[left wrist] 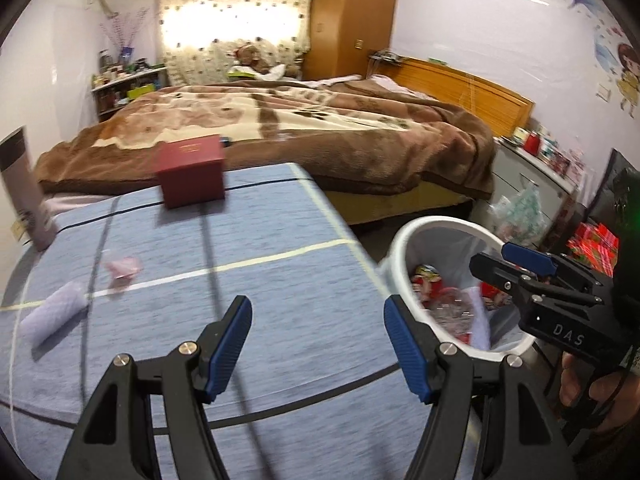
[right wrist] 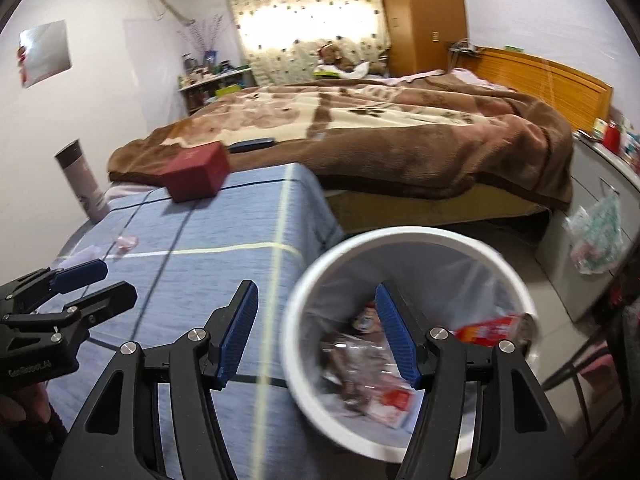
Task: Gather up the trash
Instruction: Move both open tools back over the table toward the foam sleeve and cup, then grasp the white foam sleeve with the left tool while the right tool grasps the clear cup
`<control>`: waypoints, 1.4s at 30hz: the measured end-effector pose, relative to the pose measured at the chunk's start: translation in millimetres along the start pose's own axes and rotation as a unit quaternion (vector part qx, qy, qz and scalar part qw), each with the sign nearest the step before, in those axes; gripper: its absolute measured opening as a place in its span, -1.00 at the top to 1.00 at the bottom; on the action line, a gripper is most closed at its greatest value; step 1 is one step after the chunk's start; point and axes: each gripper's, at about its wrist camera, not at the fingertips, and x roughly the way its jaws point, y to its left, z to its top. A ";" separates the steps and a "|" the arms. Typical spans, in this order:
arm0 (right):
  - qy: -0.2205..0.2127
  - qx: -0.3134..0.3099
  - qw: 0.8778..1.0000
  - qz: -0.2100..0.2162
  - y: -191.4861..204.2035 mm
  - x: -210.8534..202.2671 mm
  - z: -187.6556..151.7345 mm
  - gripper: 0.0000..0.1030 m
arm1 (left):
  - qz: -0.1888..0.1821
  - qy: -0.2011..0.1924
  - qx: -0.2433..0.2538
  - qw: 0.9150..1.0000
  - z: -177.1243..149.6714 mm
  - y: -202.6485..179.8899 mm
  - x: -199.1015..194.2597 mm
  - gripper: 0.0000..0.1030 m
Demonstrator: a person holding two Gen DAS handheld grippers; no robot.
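Observation:
A white trash bin (left wrist: 404, 248) (right wrist: 312, 280) with a clear liner stands on the floor right of the table and holds several wrappers. My left gripper (left wrist: 318, 344) is open and empty above the blue tablecloth (left wrist: 240, 280). My right gripper (right wrist: 316, 332) is open and empty, straddling the table edge and the bin's rim; it also shows in the left wrist view (left wrist: 512, 268). A pink crumpled wrapper (left wrist: 122, 268) (right wrist: 126, 242) and a pale rolled tissue (left wrist: 52, 314) lie on the table's left side.
A dark red box (left wrist: 190, 170) (right wrist: 198, 174) sits at the table's far edge. A tall grey bottle (left wrist: 24, 196) (right wrist: 82, 180) stands at the far left. A bed with a brown blanket (left wrist: 320, 120) lies beyond. A plastic bag (right wrist: 596, 236) hangs on a white cabinet at right.

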 end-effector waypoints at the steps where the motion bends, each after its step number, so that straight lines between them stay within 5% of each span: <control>1: 0.000 -0.004 1.000 0.005 5.6 1.6 0.8 -0.22 | 0.005 -0.005 -0.006 1.000 -1.5 10.1 -3.6 -0.37; 16: 0.027 -0.092 0.993 0.062 111.5 46.1 15.1 -0.22 | 0.109 -0.009 -0.059 0.992 -25.0 155.1 -31.9 -0.37; 25: 0.051 -0.134 0.985 0.093 167.9 80.0 25.1 -0.22 | 0.131 0.012 -0.084 0.988 -36.2 227.2 -23.7 -0.37; 42: 0.084 -0.158 0.972 0.155 223.4 130.8 33.0 -0.18 | 0.122 0.054 -0.017 0.991 -27.1 253.3 10.1 -0.37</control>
